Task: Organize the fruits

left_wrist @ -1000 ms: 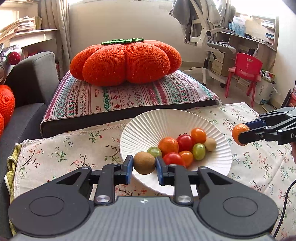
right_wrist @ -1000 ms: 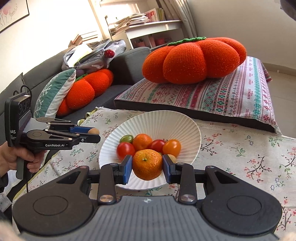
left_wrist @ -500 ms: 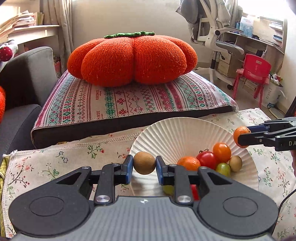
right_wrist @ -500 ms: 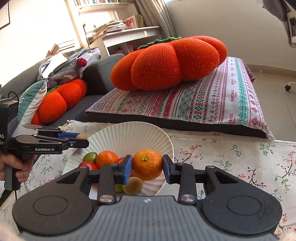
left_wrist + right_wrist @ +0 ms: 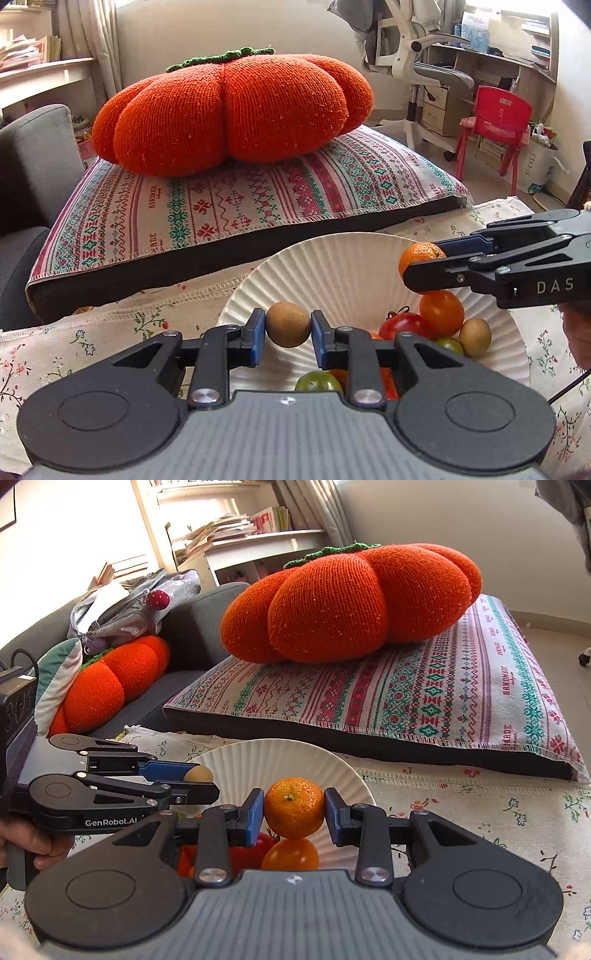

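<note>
My left gripper [image 5: 288, 329] is shut on a round brown fruit [image 5: 288, 325] and holds it above the near left part of a white ribbed plate [image 5: 325, 266]. My right gripper [image 5: 294, 809] is shut on a mandarin [image 5: 294, 808] above the same plate [image 5: 280, 755]. Several small fruits lie in the plate: a red tomato [image 5: 404, 325], an orange tomato [image 5: 441, 314], a brown fruit [image 5: 475, 336] and green ones [image 5: 318, 382]. The right gripper with its mandarin [image 5: 419, 256] shows in the left wrist view; the left gripper with its fruit [image 5: 198, 774] shows in the right wrist view.
The plate sits on a floral tablecloth [image 5: 110, 332]. Behind it lies a patterned cushion [image 5: 240, 199] with a big orange pumpkin pillow [image 5: 232, 107] on top. A grey sofa [image 5: 199, 627] with more pillows is at the left, a red chair [image 5: 498, 118] at the far right.
Both grippers have moved forward over the plate with their fruits still held. The right gripper has come closer to the left one, above the pile of tomatoes.
</note>
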